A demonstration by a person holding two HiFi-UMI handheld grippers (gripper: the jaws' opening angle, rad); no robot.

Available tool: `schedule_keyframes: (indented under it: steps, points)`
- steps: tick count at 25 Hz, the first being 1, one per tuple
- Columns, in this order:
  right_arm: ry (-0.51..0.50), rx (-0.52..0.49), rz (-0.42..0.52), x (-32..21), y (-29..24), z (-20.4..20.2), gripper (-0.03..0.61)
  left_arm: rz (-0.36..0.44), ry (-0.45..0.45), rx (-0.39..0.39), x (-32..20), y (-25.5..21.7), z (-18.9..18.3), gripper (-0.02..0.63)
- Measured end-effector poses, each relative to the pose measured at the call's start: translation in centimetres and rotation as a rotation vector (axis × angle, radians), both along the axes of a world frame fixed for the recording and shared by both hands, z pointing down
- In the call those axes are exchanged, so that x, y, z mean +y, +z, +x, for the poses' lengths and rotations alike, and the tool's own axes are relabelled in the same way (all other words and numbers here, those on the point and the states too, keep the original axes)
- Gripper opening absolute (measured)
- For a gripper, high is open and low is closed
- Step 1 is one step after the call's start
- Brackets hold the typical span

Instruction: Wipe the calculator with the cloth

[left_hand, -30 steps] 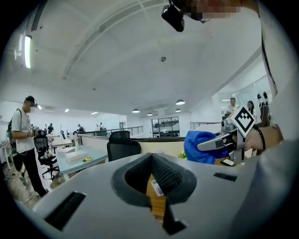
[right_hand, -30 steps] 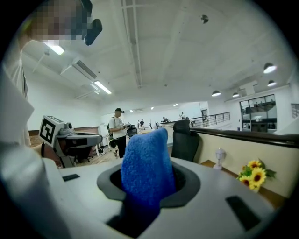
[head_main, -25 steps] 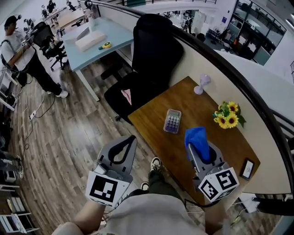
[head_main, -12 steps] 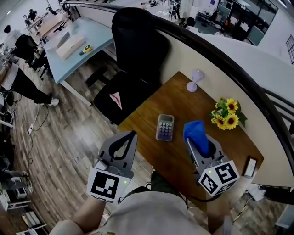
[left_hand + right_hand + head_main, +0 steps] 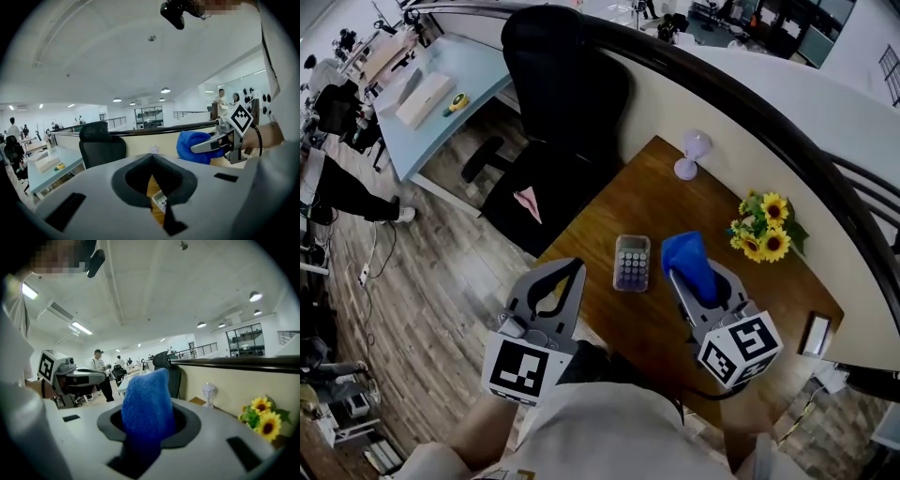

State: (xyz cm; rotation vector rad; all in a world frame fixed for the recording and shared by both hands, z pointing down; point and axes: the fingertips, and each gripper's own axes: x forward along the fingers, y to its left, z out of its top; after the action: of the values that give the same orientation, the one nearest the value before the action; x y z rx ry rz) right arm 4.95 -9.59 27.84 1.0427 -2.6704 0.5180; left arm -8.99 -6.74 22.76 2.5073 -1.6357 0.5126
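Observation:
The grey calculator lies flat on the wooden table, near its left edge. My right gripper hovers just right of it, shut on a blue cloth that sticks up out of the jaws. My left gripper is held over the table's left edge, left of the calculator, jaws shut and empty. In the left gripper view, a corner of the calculator shows below the closed fingertips, and the cloth hangs at the right.
Sunflowers and a small white lamp stand at the table's far side by a curved wall. A dark phone-like thing lies at the right end. A black office chair stands left of the table, with a light-blue desk beyond.
The view has shifted. The right gripper has carried the cloth forward until it is level with the calculator. The left gripper has come closer to the calculator's left side.

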Motion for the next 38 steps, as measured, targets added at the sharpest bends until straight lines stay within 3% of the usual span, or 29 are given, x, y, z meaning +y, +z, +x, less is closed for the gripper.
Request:
schedule_keyframes:
  steps: [15, 21, 38]
  points:
    - [0.149, 0.018, -0.105, -1.5, 3.4, -1.8, 0.141, -0.062, 0.18, 0.007, -3.5, 3.6, -1.4, 0.003]
    - [0.185, 0.029, -0.169, -2.3, 6.0, -3.0, 0.141, -0.148, 0.233, 0.017, -4.4, 7.8, -1.5, 0.003]
    - [0.143, 0.102, -0.295, -5.1, 15.2, -6.7, 0.141, -0.401, 0.34, 0.033, -5.3, 21.4, 0.5, 0.003]
